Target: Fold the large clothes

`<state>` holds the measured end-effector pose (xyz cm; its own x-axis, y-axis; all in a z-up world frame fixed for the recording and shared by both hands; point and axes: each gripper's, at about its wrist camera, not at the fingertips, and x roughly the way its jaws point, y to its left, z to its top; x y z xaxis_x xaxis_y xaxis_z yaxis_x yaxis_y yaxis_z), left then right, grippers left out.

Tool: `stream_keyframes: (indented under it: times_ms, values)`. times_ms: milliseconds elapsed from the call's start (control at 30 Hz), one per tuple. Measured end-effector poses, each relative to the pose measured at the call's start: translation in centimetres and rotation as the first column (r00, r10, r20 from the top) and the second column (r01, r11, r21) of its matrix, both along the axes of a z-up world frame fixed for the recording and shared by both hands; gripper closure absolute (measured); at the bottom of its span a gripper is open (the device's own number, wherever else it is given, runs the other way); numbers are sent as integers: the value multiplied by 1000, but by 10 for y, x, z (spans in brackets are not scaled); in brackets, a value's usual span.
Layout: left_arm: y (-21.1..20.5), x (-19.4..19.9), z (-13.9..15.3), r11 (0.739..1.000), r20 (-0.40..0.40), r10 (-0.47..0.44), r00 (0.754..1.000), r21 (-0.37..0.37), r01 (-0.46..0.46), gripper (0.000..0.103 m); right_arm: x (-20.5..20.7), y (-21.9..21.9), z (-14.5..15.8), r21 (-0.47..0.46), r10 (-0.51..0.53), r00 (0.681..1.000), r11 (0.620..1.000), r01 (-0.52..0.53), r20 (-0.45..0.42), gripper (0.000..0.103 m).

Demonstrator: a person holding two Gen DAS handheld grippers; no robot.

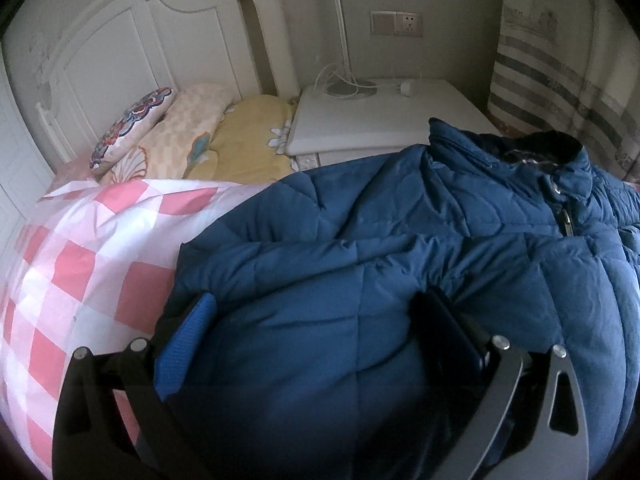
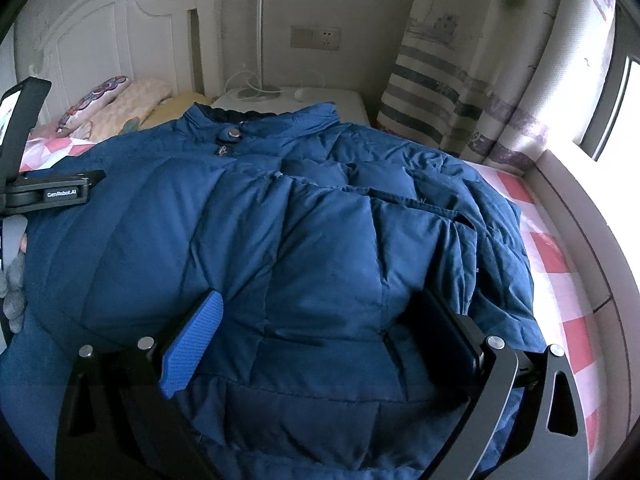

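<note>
We hold both grippers, left and right, spread wide, gripping nothing, over the blue quilted jacket on the checked bedsheet.

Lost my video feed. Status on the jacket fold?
Left gripper open, right gripper open, both over blue puffer jacket. Jacket spread on checkered bed cover, zipped. Nothing in the way.

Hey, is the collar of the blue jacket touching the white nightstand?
Cannot tell. In the right wrist view the jacket collar overlaps the nightstand edge, but neither view shows contact or a gap.
</note>
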<state>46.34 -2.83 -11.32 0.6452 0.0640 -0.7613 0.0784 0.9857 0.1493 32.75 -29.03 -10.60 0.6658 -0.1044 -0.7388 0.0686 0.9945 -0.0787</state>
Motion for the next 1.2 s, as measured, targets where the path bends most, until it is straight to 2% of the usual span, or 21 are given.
stream_keyframes:
  times_ms: [100, 200, 300, 367, 467, 533, 833, 1000, 1067, 1133, 1200]
  values:
    - [-2, 1, 0, 1000, 2, 0, 1000, 13, 0, 2, -2, 9, 10, -45, 0, 1000, 999, 1, 12, 9]
    - [-2, 1, -1, 1000, 4, 2, 1000, 16, -2, 2, 4, 31, 34, -97, 58, 995, 994, -51, 78, 9]
    - [-2, 1, -1, 1000, 6, 3, 1000, 18, -3, 2, 23, 53, 53, -81, 120, 987, 990, -112, 104, 9]
    - [-2, 1, 0, 1000, 7, 4, 1000, 17, -5, 2, 44, 67, 50, -72, 144, 986, 988, -138, 79, 8]
    - [-2, 0, 0, 1000, 10, 11, 1000, 16, -11, 2, 77, 85, 12, -74, 174, 983, 981, -178, -61, 6]
    - [-3, 1, 0, 1000, 9, 10, 1000, 19, -11, 2, 81, 81, -2, -44, 173, 984, 984, -175, -46, 5]
    - [-2, 1, 0, 1000, 9, 11, 1000, 15, -11, 2, 71, 77, 3, -34, 166, 986, 985, -166, -7, 5]
    - [-2, 1, -1, 1000, 8, 10, 1000, 14, -10, 2, 53, 72, 20, -47, 158, 987, 987, -156, 41, 5]
    - [-3, 1, -1, 1000, 6, 11, 1000, 17, -11, 2, 38, 57, 30, -70, 119, 990, 991, -114, 75, 4]
    - [-3, 1, -1, 1000, 8, 11, 1000, 17, -11, 2, 27, 32, 28, -105, 32, 996, 994, -24, 78, 4]
    - [-2, 0, -1, 1000, 9, 10, 1000, 19, -11, 2, 28, 9, 12, -85, -21, 999, 996, 24, 30, 4]
